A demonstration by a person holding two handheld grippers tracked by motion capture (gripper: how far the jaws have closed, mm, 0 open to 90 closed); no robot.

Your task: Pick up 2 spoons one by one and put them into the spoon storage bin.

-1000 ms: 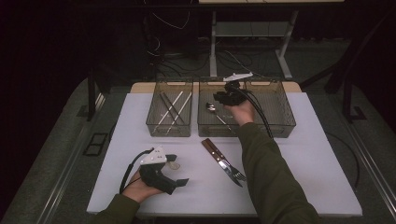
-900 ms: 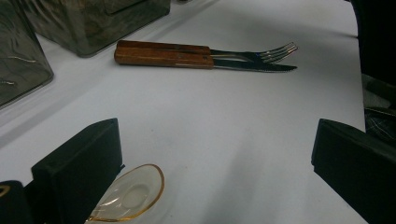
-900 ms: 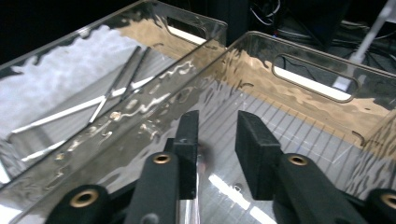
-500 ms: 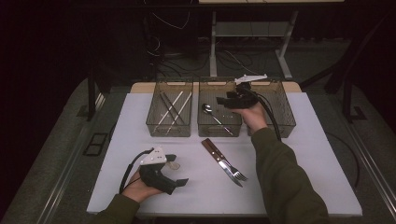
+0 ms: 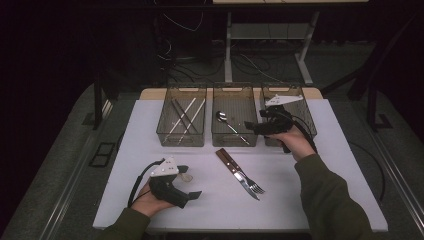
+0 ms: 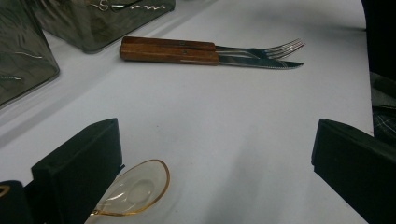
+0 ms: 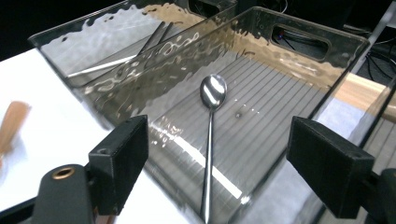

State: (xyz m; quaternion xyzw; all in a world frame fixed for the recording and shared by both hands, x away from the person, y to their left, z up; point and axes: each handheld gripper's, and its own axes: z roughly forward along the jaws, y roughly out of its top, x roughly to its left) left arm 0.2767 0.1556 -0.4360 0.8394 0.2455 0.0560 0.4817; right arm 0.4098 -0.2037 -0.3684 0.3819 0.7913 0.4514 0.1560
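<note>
1. My right gripper (image 5: 249, 127) hangs over the middle bin (image 5: 234, 86). Its jaws have just been opening and now stand wide and released, with nothing between the pads.
2. The metal spoon (image 7: 208, 149) lies flat on the ribbed floor of that bin, free of the jaws, so I judge this drop as done.
3. To finish the step well, I would lift the right gripper straight clear of the bin wall before swinging it, so a jaw does not catch the rim and shift the bin.
4. From the high view, the spoon's long axis runs on a diagonal. The bowl points to the far left corner and the handle to the near right.
5. My left gripper (image 5: 192, 185) rests on the white counter (image 5: 325, 165) with its jaws apart and gripping nothing. A small clear spoon with an amber rim (image 6: 135, 189) lies just beside one jaw; I cannot tell whether they touch.
6. The fork (image 6: 261, 48) and knife (image 6: 261, 62), both wooden-handled, lie side by side on the counter in front of the bins. Their handles point toward the bins and their tips toward me, so I would take one by the handle.
</note>
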